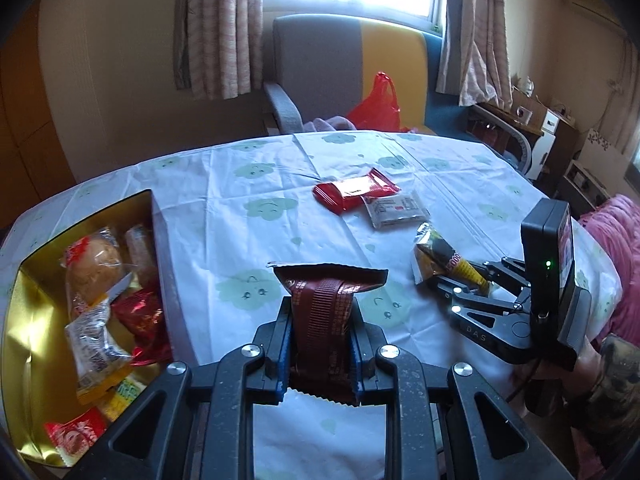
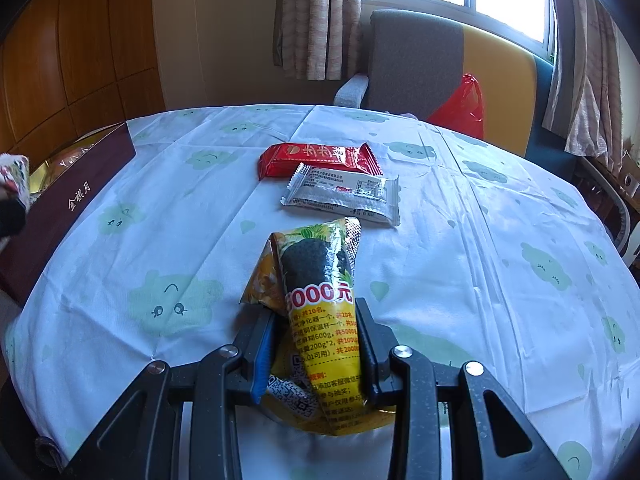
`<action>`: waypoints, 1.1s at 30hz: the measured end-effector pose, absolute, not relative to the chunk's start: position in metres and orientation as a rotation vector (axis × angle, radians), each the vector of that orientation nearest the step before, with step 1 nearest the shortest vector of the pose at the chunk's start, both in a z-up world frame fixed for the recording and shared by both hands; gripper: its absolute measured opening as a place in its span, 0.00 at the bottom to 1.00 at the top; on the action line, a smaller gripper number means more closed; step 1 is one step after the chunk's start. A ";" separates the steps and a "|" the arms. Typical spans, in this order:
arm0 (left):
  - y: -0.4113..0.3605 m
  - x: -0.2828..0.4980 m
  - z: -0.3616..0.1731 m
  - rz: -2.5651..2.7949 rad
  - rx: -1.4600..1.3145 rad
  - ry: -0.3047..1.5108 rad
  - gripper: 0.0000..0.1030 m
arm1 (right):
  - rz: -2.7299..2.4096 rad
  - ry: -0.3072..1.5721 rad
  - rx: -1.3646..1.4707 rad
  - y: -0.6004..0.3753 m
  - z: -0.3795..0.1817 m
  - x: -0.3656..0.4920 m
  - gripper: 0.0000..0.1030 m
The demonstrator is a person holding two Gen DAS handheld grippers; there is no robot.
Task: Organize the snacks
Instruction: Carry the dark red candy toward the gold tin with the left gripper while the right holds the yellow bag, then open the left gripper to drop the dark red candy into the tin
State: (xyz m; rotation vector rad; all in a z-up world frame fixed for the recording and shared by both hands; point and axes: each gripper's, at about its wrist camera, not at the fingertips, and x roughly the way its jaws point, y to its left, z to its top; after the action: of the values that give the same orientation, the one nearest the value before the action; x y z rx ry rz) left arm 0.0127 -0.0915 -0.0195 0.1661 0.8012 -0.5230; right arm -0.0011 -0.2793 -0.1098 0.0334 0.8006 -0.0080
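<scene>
My left gripper (image 1: 320, 326) is shut on a dark brown snack packet (image 1: 326, 300), held above the tablecloth. An open box with a gold lining (image 1: 36, 296) sits to its left and holds several wrapped snacks. My right gripper (image 2: 318, 344) is shut on a yellow packet with a black sesame picture (image 2: 320, 280), low over the table; it also shows as right gripper (image 1: 472, 280) in the left wrist view. Farther back lie a red packet (image 2: 316, 158) and a silver packet (image 2: 344, 196), touching each other on the cloth.
A white tablecloth with green cloud faces (image 2: 500, 240) covers the round table. Behind it stands a grey and yellow chair (image 1: 340, 68) with a red plastic bag (image 1: 378, 102). The box's brown side wall (image 2: 68, 200) shows at the left of the right wrist view.
</scene>
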 end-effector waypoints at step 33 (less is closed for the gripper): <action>0.157 0.159 -0.046 -0.029 -0.294 0.994 0.23 | -0.017 0.797 0.029 -0.279 -0.109 -0.002 0.35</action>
State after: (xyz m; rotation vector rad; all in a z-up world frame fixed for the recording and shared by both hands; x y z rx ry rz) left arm 0.1594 0.1574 -0.0462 -0.2938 0.9945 -0.0291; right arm -0.0024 -0.2795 -0.1094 0.0288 0.7973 -0.0173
